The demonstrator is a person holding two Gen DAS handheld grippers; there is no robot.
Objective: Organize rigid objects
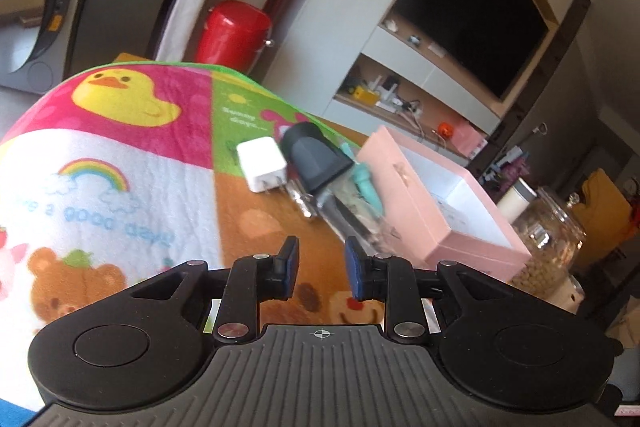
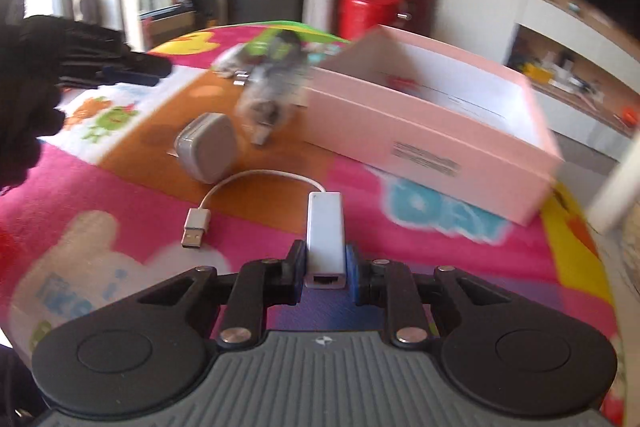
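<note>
My right gripper (image 2: 323, 269) is shut on a white USB network adapter (image 2: 325, 235); its cable (image 2: 256, 175) and USB plug (image 2: 196, 229) trail left over the colourful blanket. An open pink box (image 2: 432, 143) lies ahead to the right. A grey charger (image 2: 208, 147) and a blurred pile of small items (image 2: 276, 83) lie ahead to the left. My left gripper (image 1: 322, 267) is open and empty above the blanket; it also shows at the left of the right wrist view (image 2: 132, 69). Ahead of it lie a white charger (image 1: 262, 163), a dark nozzle (image 1: 316, 159), a teal item (image 1: 366, 183) and the pink box (image 1: 436, 223).
The colourful cartoon blanket (image 1: 120, 155) covers the table. A glass jar (image 1: 548, 239) stands right of the box at the table's edge. A red canister (image 1: 234, 33) stands behind the table. A TV and shelves are at the back right.
</note>
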